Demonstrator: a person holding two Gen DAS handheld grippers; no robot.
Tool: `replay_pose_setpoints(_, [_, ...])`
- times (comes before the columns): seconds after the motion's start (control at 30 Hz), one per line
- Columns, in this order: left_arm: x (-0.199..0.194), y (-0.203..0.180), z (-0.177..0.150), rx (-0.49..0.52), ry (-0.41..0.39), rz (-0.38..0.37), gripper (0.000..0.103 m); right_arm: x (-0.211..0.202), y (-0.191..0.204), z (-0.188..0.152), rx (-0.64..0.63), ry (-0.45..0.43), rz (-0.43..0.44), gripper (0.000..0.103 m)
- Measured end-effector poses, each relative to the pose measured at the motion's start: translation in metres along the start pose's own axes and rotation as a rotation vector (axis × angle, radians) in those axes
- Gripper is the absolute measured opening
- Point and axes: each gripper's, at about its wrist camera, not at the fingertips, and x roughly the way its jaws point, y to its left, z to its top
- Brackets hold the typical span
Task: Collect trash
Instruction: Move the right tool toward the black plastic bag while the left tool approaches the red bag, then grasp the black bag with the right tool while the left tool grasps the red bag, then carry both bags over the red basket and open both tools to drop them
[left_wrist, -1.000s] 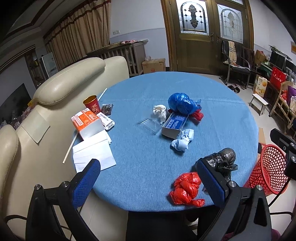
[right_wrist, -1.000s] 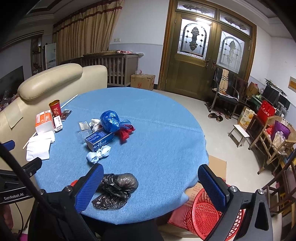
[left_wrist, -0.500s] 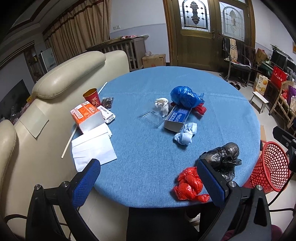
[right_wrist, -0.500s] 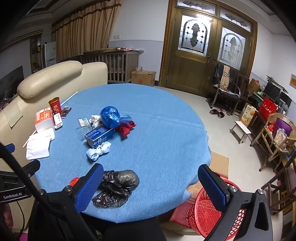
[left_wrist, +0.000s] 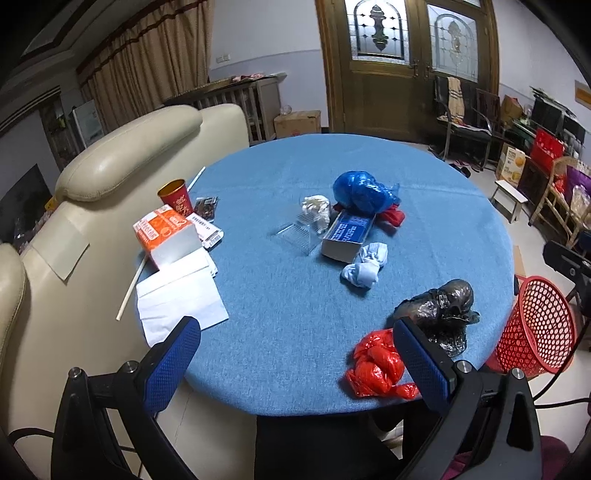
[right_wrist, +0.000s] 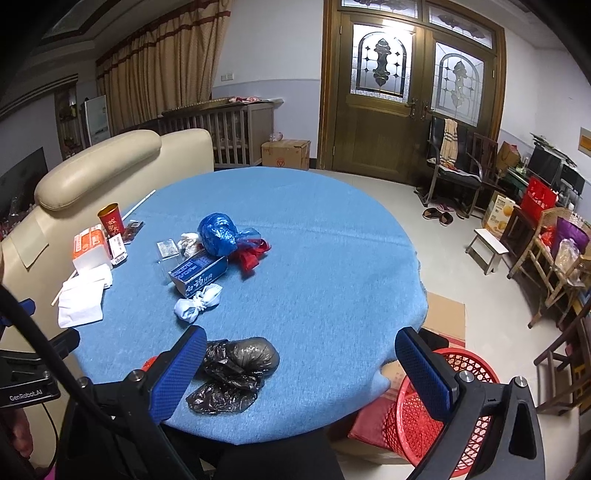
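Observation:
Trash lies on a round blue table (left_wrist: 295, 302): a red bag (left_wrist: 373, 365) and a black bag (left_wrist: 439, 310) near the front edge, a pale blue wad (left_wrist: 365, 264), a blue box (left_wrist: 347, 232), a blue bag (left_wrist: 358, 192), a white wad (left_wrist: 316, 208), an orange carton (left_wrist: 166, 234), a red cup (left_wrist: 175, 195) and white paper (left_wrist: 177, 299). A red mesh basket (right_wrist: 436, 410) stands on the floor to the right. My left gripper (left_wrist: 295, 354) is open and empty above the front edge. My right gripper (right_wrist: 299, 363) is open and empty, beside the black bag (right_wrist: 236, 365).
A cream sofa (left_wrist: 110, 166) presses against the table's left side. A cardboard sheet (right_wrist: 443, 314) lies on the floor by the basket. A stool (right_wrist: 487, 247), chairs and boxes stand at the right. Wooden doors (right_wrist: 406, 107) are behind.
Both grippers have drawn back and up a little, so the table and trash sit slightly farther away. Both stay open and empty. Nothing on the table moved.

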Motion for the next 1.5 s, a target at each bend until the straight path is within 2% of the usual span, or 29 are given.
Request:
replay_pose_setpoints(0.1, [0.007,-0.006,-0.002,0.026,0.033,-0.025,0.103,0.005,0.000,-0.001,0.012,0.014,0.019,0.103])
replay_pose_setpoints(0.23, [0.027,-0.009,-0.006,0.025,0.122,-0.106,0.103,0.020,0.000,-0.007,-0.009,0.072,0.045,0.103])
replay_pose_setpoints(0.37, [0.050,-0.007,-0.013,-0.001,0.200,-0.163,0.103,0.050,0.000,-0.017,-0.003,0.182,0.128,0.103])
replay_pose_setpoints(0.43, [0.056,-0.008,-0.016,0.006,0.212,-0.168,0.103,0.067,-0.001,-0.021,0.026,0.236,0.178,0.103])
replay_pose_setpoints(0.53, [0.069,-0.012,-0.020,0.024,0.244,-0.193,0.103,0.094,-0.001,-0.027,0.098,0.290,0.286,0.103])
replay_pose_setpoints(0.73, [0.086,-0.019,-0.025,0.052,0.283,-0.279,0.102,0.140,0.002,-0.034,0.228,0.457,0.439,0.103])
replay_pose_setpoints(0.83, [0.093,-0.024,-0.027,0.064,0.295,-0.332,0.094,0.154,0.004,-0.034,0.290,0.501,0.491,0.103])
replay_pose_setpoints(0.93, [0.105,-0.030,-0.031,0.075,0.324,-0.386,0.080,0.172,0.007,-0.031,0.351,0.540,0.509,0.100])
replay_pose_setpoints(1.0, [0.113,-0.032,-0.033,0.074,0.345,-0.405,0.072,0.186,0.010,-0.030,0.376,0.573,0.491,0.089])
replay_pose_setpoints(1.07, [0.119,-0.032,-0.035,0.061,0.361,-0.433,0.058,0.194,0.013,-0.029,0.368,0.595,0.463,0.079])
replay_pose_setpoints(1.17, [0.124,-0.029,-0.035,0.041,0.364,-0.454,0.052,0.196,0.025,-0.021,0.319,0.560,0.446,0.059])
replay_pose_setpoints(1.2, [0.125,-0.029,-0.034,0.037,0.361,-0.459,0.051,0.197,0.027,-0.021,0.314,0.552,0.444,0.056])
replay_pose_setpoints(1.3, [0.123,-0.027,-0.031,0.034,0.336,-0.445,0.049,0.193,0.030,-0.020,0.277,0.509,0.427,0.051])
replay_pose_setpoints(1.5, [0.109,-0.034,-0.017,0.061,0.289,-0.434,0.049,0.164,0.010,-0.009,0.257,0.363,0.399,0.049])
